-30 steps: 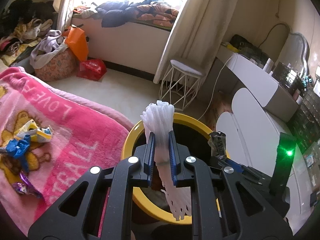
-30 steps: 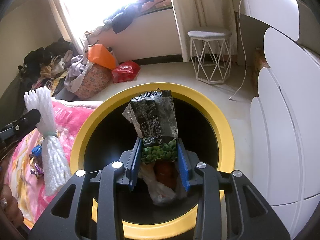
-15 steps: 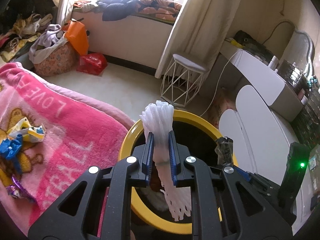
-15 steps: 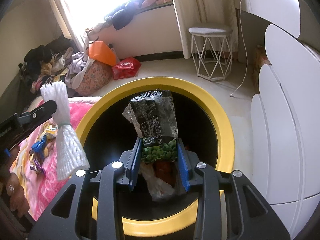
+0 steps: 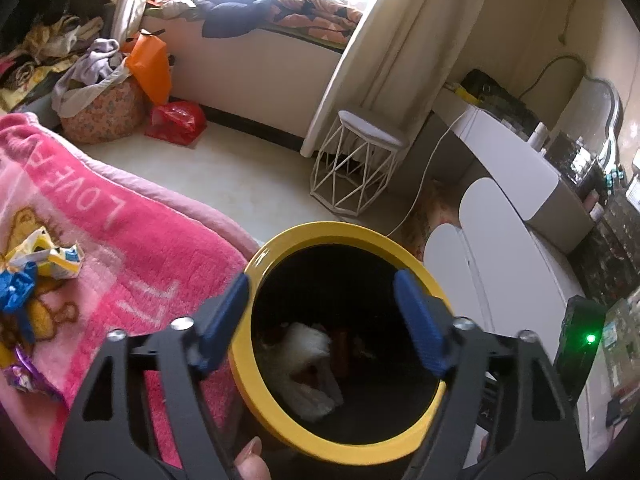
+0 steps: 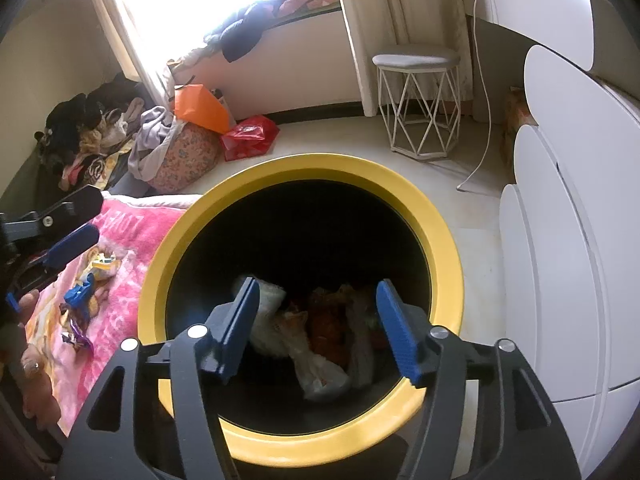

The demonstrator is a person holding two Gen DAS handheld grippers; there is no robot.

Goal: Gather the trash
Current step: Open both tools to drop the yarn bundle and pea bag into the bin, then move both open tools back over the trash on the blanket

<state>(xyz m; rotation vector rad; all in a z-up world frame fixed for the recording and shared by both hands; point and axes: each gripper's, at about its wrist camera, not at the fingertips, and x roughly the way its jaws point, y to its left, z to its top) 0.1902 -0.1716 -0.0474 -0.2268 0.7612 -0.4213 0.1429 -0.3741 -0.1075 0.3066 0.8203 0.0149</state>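
A black bin with a yellow rim (image 5: 280,240) (image 6: 432,204) stands beside the bed. My left gripper (image 5: 324,320) is open and empty above its mouth. The white foam net (image 5: 308,364) lies inside the bin. My right gripper (image 6: 316,330) is open and empty over the bin too, with several pieces of trash (image 6: 320,344) below it. More wrappers lie on the pink blanket (image 5: 132,240): a yellow and white one (image 5: 48,258), a blue one (image 5: 16,288) and a purple one (image 5: 24,376). The left gripper also shows at the left edge of the right wrist view (image 6: 60,224).
A white wire stool (image 5: 360,164) (image 6: 420,100) stands on the floor beyond the bin. White drawers (image 6: 580,240) are at the right. A laundry bag (image 5: 100,108), an orange bag (image 5: 152,68) and a red bag (image 5: 176,122) lie by the window wall.
Both grippers opened. The left one let go of the white foam net and the right one let go of the green-pea snack packet; both dropped into the bin.
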